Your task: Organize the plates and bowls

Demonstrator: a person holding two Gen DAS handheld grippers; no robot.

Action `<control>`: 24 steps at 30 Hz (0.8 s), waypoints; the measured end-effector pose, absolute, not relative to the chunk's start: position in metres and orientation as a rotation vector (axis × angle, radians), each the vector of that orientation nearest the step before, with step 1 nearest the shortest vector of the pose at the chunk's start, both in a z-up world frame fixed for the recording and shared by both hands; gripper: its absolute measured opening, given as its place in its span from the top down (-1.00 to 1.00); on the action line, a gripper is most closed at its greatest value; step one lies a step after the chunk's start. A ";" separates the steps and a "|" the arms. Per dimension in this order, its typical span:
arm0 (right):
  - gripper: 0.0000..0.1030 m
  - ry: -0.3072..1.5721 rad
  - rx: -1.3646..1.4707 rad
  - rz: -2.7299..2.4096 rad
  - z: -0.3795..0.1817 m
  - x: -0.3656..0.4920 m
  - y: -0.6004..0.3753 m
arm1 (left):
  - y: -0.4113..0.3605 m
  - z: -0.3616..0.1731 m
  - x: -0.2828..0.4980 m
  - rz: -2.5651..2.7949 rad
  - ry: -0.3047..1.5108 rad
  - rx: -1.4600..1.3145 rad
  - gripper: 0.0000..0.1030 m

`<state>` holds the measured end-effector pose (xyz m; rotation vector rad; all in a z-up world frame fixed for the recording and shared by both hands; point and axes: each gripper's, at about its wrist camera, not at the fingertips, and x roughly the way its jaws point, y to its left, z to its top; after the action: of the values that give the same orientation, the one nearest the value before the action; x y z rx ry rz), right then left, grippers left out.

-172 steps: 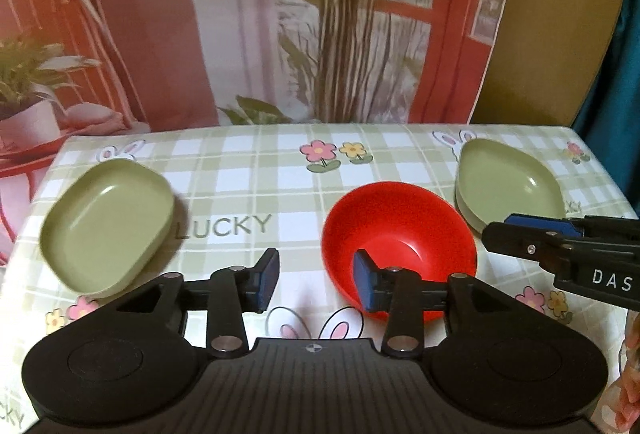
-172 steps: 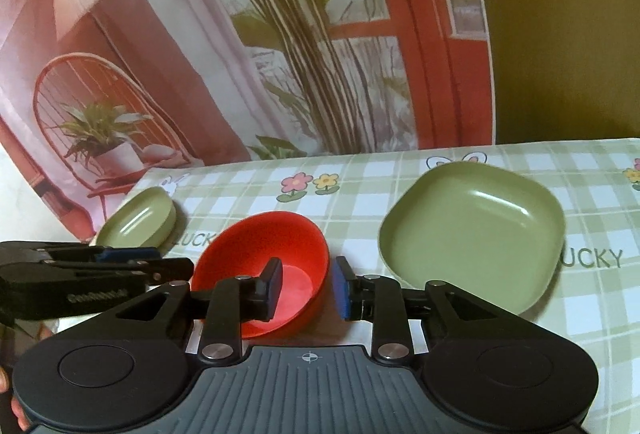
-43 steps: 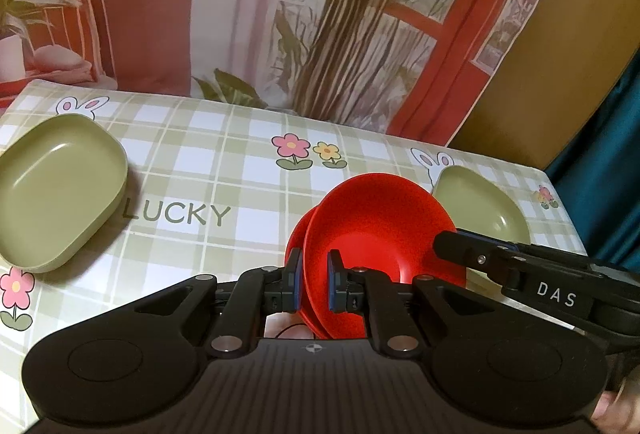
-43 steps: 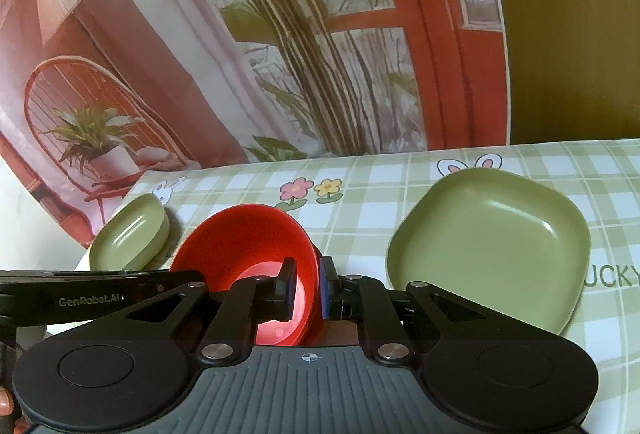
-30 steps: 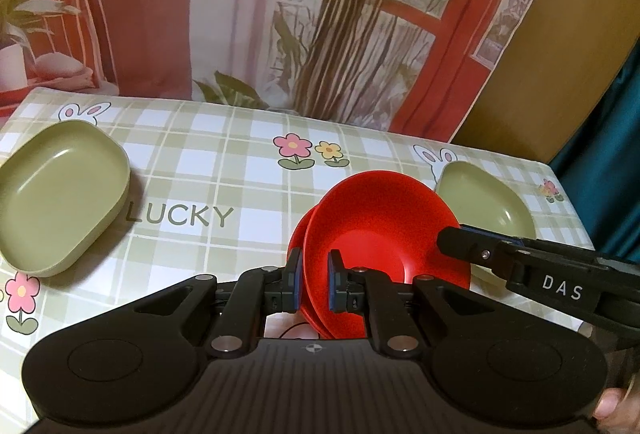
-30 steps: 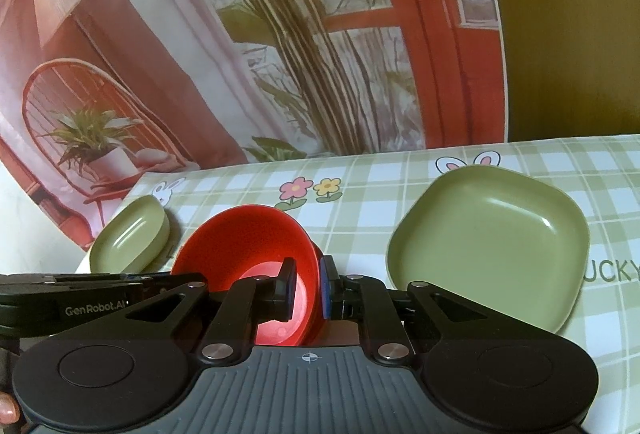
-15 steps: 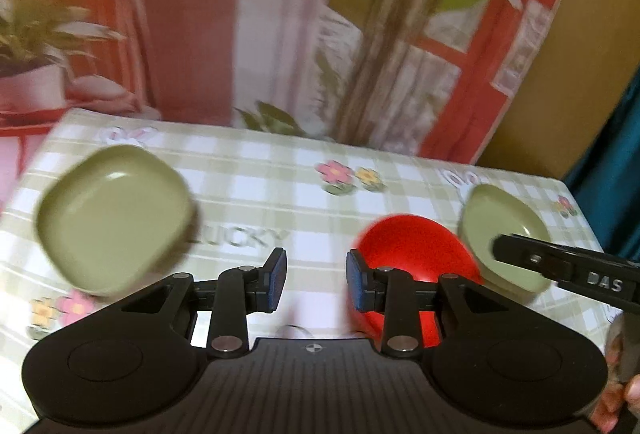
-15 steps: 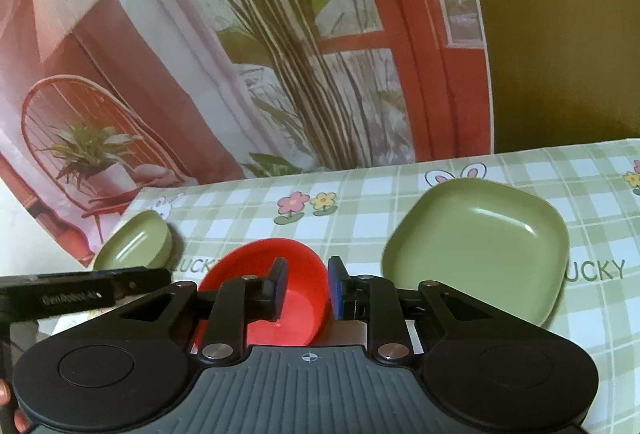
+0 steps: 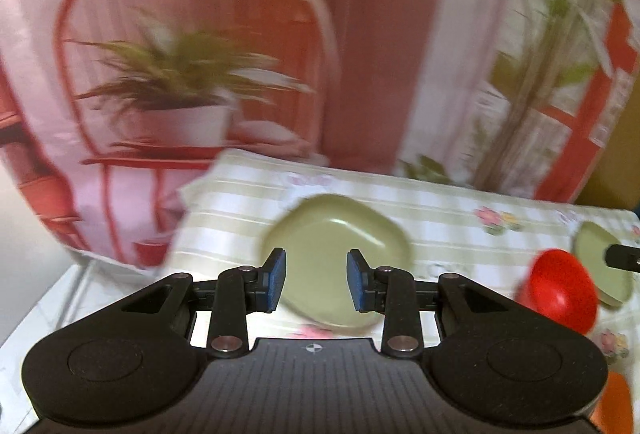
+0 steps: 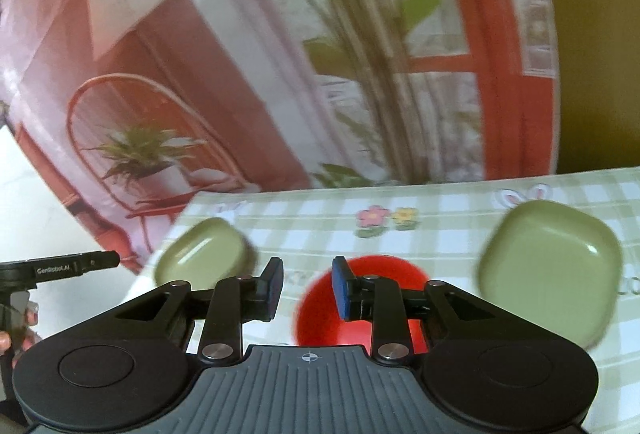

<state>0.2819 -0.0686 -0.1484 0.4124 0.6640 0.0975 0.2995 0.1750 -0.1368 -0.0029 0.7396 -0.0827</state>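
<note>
A red bowl (image 10: 360, 310) rests on the checked tablecloth (image 10: 440, 218), partly behind my right gripper's right finger. My right gripper (image 10: 306, 286) hovers above it. Its jaws are opening, and only cloth shows between them. A green plate (image 10: 552, 270) lies to the bowl's right and another green plate (image 10: 204, 254) to its left. My left gripper (image 9: 316, 280) stands open over that left green plate (image 9: 336, 234) with nothing held. The left wrist view is blurred and shows the red bowl (image 9: 560, 294) far right, beside the other green plate (image 9: 600, 266).
A printed backdrop (image 10: 240, 74) of plants and a red window hangs right behind the table. The table's left edge (image 9: 188, 218) lies close to the left plate. A hand (image 10: 12, 338) holds the left gripper's body (image 10: 60, 268) at the left edge of the right wrist view.
Both grippers were shut on the red bowl's rim. They have opened and let it go. The left gripper swung left toward the left green plate, and the right gripper pulled up.
</note>
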 end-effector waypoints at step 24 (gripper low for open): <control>0.42 0.887 0.365 0.163 -0.217 0.448 0.029 | 0.228 -0.216 0.368 -0.086 0.761 -0.145 0.07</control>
<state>0.4477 0.0292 -0.2167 0.3650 0.8875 0.1630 0.3675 0.2281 -0.2159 -0.1446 0.7613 -0.0857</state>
